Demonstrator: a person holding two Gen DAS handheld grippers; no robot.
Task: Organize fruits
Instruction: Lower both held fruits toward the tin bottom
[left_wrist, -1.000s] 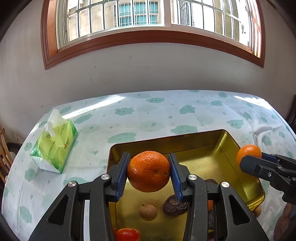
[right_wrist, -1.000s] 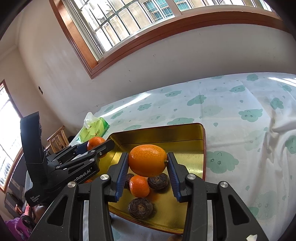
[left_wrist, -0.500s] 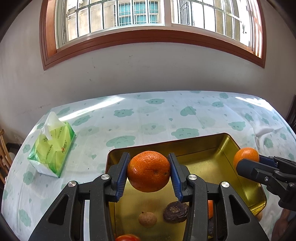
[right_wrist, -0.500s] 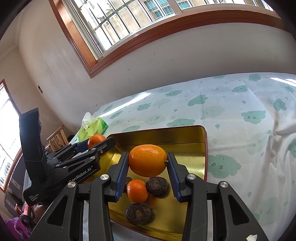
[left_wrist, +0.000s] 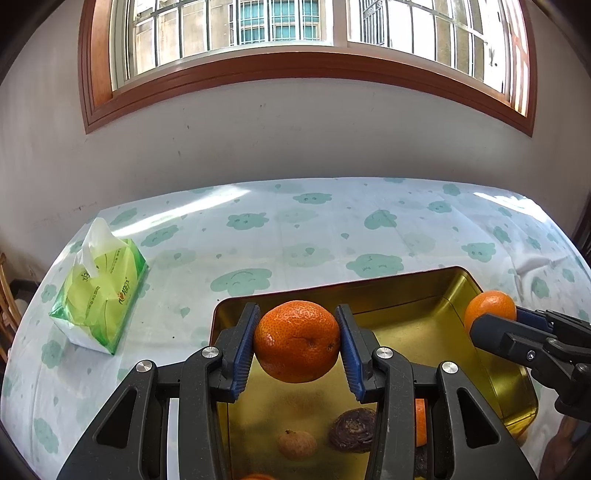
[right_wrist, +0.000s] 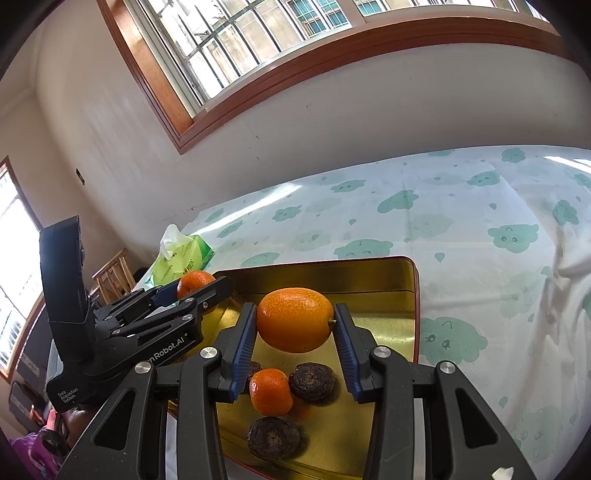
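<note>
A gold metal tray (left_wrist: 406, 291) (right_wrist: 369, 273) lies on the cloud-print tablecloth. My left gripper (left_wrist: 297, 341) is shut on a round orange (left_wrist: 297, 339) and holds it above the tray's left part. Over the tray's middle, my right gripper (right_wrist: 295, 321) is shut on a smoother oval orange (right_wrist: 294, 319). Each gripper shows in the other's view: the right gripper (left_wrist: 491, 314) at the tray's right edge, the left gripper (right_wrist: 192, 286) at its left edge. In the tray lie a small mandarin (right_wrist: 270, 391), dark brown wrinkled fruits (right_wrist: 312, 380) (right_wrist: 273, 437) and a small tan fruit (left_wrist: 297, 445).
A green tissue pack (left_wrist: 98, 291) (right_wrist: 181, 256) stands on the table left of the tray. The white wall and a wood-framed window (left_wrist: 295, 37) are behind the table. A wooden chair (right_wrist: 114, 273) stands off the table's left end.
In both views the tray and its fruits have slid lower and nearer the bottom edge. The tissue pack sits a little lower in the left view. Both oranges stay gripped.
</note>
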